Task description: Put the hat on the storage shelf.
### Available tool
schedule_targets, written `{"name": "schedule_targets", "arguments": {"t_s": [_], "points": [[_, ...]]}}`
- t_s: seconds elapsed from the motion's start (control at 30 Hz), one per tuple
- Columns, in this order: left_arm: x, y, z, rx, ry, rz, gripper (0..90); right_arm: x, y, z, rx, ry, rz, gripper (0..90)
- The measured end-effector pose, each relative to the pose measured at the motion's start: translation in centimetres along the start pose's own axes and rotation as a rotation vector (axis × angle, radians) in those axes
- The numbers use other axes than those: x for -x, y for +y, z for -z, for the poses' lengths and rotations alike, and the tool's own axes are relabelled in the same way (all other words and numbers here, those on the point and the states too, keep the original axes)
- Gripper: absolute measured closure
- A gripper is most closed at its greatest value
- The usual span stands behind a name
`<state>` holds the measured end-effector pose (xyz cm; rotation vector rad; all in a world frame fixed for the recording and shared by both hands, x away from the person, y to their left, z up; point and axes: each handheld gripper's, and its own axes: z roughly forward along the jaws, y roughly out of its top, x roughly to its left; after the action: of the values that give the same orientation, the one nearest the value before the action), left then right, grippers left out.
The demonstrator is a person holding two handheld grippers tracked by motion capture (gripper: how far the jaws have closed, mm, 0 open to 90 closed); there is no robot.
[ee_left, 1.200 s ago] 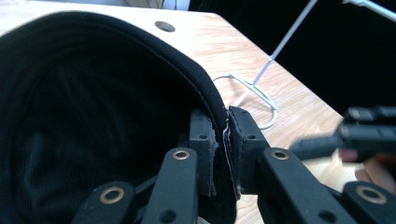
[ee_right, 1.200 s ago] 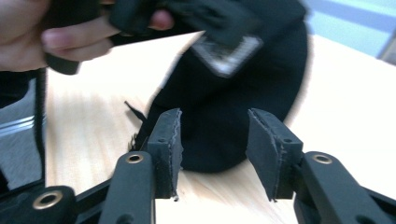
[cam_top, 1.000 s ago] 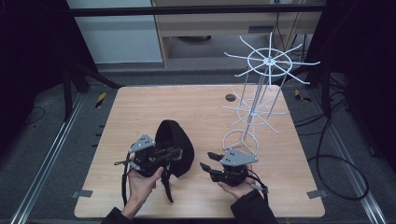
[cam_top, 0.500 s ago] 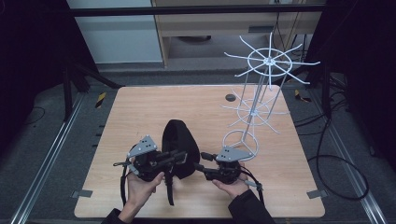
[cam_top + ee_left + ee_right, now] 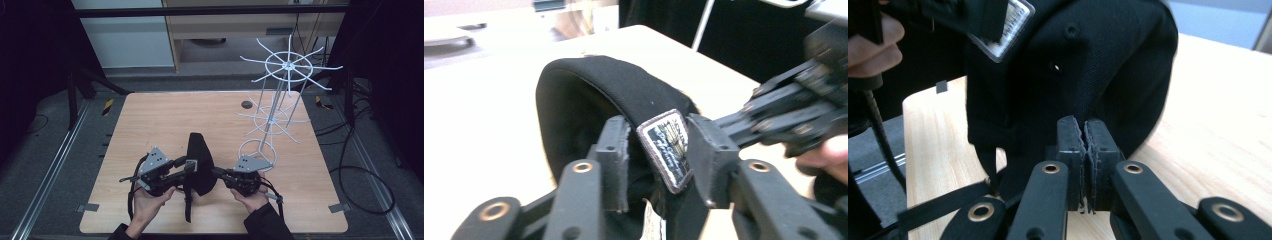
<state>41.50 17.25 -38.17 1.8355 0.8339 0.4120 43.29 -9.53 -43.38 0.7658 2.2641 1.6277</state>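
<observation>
The black cap (image 5: 199,161) sat low center on the table (image 5: 160,120), pinched from both sides so it stayed upright. The right gripper (image 5: 1084,150) had just clamped its edge; the left gripper (image 5: 656,160), just opened, loosely straddled the label (image 5: 666,145).

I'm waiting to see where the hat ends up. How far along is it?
Done: the black cap stands on edge between both grippers. In hand: the right gripper has just closed its fingers and seems to pinch the cap's edge, while the left gripper has just been opening its fingers around the patch, like a handover. Left: probably hanging it on the white wire rack, whose arms are bare.
</observation>
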Motion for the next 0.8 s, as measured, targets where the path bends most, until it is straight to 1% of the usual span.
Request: {"name": "schedule_targets", "arguments": {"t_s": [0.03, 0.07, 0.17, 0.2, 0.23, 0.27, 0.33, 0.4, 0.43, 0.5, 0.57, 0.6, 0.67, 0.7, 0.73, 0.77, 0.8], "points": [[-0.1, -0.2, 0.1, -0.001, 0.008, 0.009, 56.9, -0.1, 0.2, 0.1, 0.006, -0.005, 0.005, 87.4], [-0.2, -0.4, 0.1, -0.005, 0.015, 0.008, 53.7, -0.3, 0.5, 0.1, 0.001, -0.014, 0.011, 87.3], [-0.2, -0.8, 0.4, -0.013, 0.055, -0.005, 47.8, -0.9, 1.0, -0.2, -0.011, -0.030, 0.024, 87.3], [-0.2, -0.9, 0.5, -0.012, 0.072, -0.007, 47.0, -1.1, 1.2, -0.3, -0.014, -0.031, 0.026, 87.3], [-0.2, -1.0, 0.8, -0.013, 0.110, -0.012, 45.7, -1.5, 1.6, -0.7, -0.014, -0.030, 0.028, 87.3], [-0.2, -1.0, 0.8, -0.013, 0.110, -0.012, 45.1, -1.5, 1.6, -0.7, -0.014, -0.030, 0.028, 87.3], [-0.4, -1.3, 1.1, -0.017, 0.146, -0.016, 44.3, -1.9, 2.1, -1.1, -0.017, -0.031, 0.038, 87.4], [-0.7, -1.6, 1.4, -0.024, 0.171, -0.012, 43.1, -2.5, 2.6, -1.7, -0.025, -0.028, 0.042, 87.4], [-1.1, -2.1, 1.7, -0.034, 0.191, -0.007, 42.9, -2.7, 2.7, -1.9, -0.029, -0.029, 0.046, 87.4], [-1.6, -2.6, 1.9, -0.041, 0.204, 0.006, 42.4, -3.3, 3.2, -2.9, -0.053, -0.034, 0.057, 87.4], [-2.4, -3.4, 2.3, -0.049, 0.215, 0.022, 42.0, -3.8, 3.5, -3.7, -0.072, -0.046, 0.070, 87.3], [-2.8, -3.8, 2.5, -0.054, 0.223, 0.031, 41.9, -4.0, 3.6, -4.2, -0.080, -0.045, 0.072, 87.3], [-3.5, -4.4, 2.9, -0.061, 0.235, 0.049, 41.9, -4.5, 3.7, -5.1, -0.081, -0.035, 0.077, 87.1], [-4.3, -5.0, 3.3, -0.071, 0.247, 0.070, 41.9, -5.1, 3.9, -6.2, -0.091, -0.034, 0.082, 86.7], [-4.3, -5.0, 3.3, -0.071, 0.247, 0.070, 42.0, -5.1, 3.9, -6.2, -0.091, -0.034, 0.082, 86.7], [-4.7, -5.3, 3.6, -0.076, 0.251, 0.082, 42.1, -5.6, 4.0, -7.3, -0.102, -0.029, 0.088, 86.0], [-5.2, -5.6, 3.7, -0.081, 0.255, 0.096, 42.1, -5.6, 4.0, -7.3, -0.102, -0.029, 0.088, 86.0]]}}
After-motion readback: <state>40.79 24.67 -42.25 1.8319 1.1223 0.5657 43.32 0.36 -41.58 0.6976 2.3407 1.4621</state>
